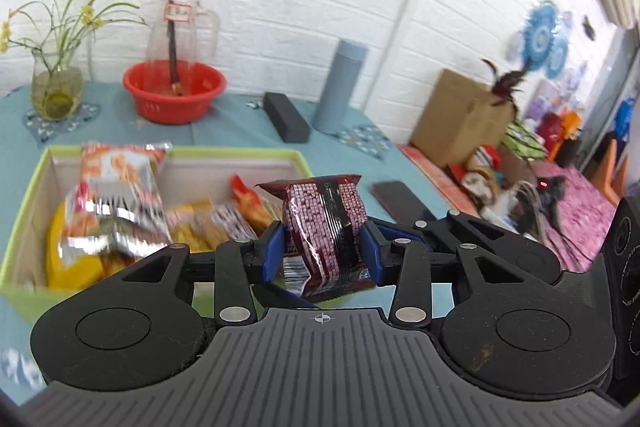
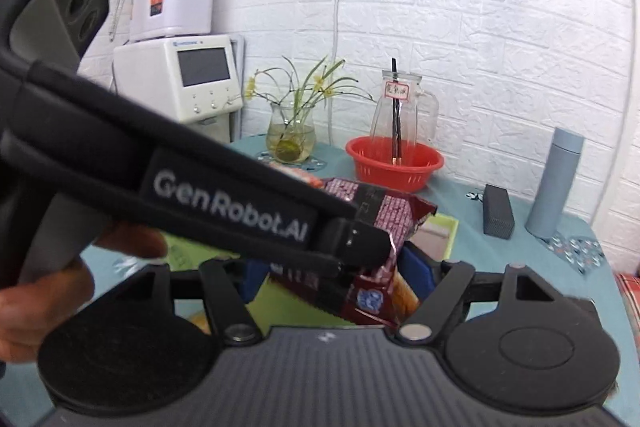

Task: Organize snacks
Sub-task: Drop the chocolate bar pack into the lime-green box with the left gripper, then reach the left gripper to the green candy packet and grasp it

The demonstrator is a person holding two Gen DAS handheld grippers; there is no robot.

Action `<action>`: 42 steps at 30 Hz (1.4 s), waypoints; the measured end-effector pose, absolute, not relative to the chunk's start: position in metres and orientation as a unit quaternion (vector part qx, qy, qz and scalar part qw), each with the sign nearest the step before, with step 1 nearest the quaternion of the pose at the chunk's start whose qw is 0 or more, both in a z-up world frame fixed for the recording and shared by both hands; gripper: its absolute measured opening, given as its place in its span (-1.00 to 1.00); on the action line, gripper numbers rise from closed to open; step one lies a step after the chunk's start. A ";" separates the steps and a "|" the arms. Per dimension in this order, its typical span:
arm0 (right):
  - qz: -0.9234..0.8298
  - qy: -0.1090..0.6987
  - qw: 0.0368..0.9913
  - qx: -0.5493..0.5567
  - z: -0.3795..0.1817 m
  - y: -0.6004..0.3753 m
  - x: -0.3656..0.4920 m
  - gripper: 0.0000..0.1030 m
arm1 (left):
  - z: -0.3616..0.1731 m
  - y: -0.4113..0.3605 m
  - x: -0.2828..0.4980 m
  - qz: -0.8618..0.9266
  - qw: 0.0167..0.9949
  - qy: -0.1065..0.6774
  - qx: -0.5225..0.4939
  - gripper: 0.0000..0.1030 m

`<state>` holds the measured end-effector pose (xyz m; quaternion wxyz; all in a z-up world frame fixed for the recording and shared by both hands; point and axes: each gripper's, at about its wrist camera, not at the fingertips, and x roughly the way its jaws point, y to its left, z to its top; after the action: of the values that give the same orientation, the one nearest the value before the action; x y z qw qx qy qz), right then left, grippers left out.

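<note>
The green box at the left already holds a heap of snacks, an orange-and-silver bag standing tallest, so a careless drop could leave the dark red packet perched on top or sliding over the rim onto the counter. The shiny wrapper is crumpled and slack, and it may slip if the hold loosens in the air. The left gripper pinches that packet between its blue jaws, raised just right of the box. In the right wrist view the right gripper has the same packet between its jaws; whether they press on it I cannot tell.
</note>
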<state>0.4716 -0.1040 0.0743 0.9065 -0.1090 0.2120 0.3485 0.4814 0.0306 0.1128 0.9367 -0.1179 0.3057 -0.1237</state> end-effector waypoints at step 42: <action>0.407 0.280 0.863 -0.105 0.009 -0.097 0.313 0.80 | 0.017 0.090 0.312 -0.042 0.922 0.334 -0.189 0.29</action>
<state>0.3133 -0.0973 0.0085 0.8628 -0.1054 0.2802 0.4075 0.3125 0.0897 0.0172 0.9224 -0.1890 0.3343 -0.0422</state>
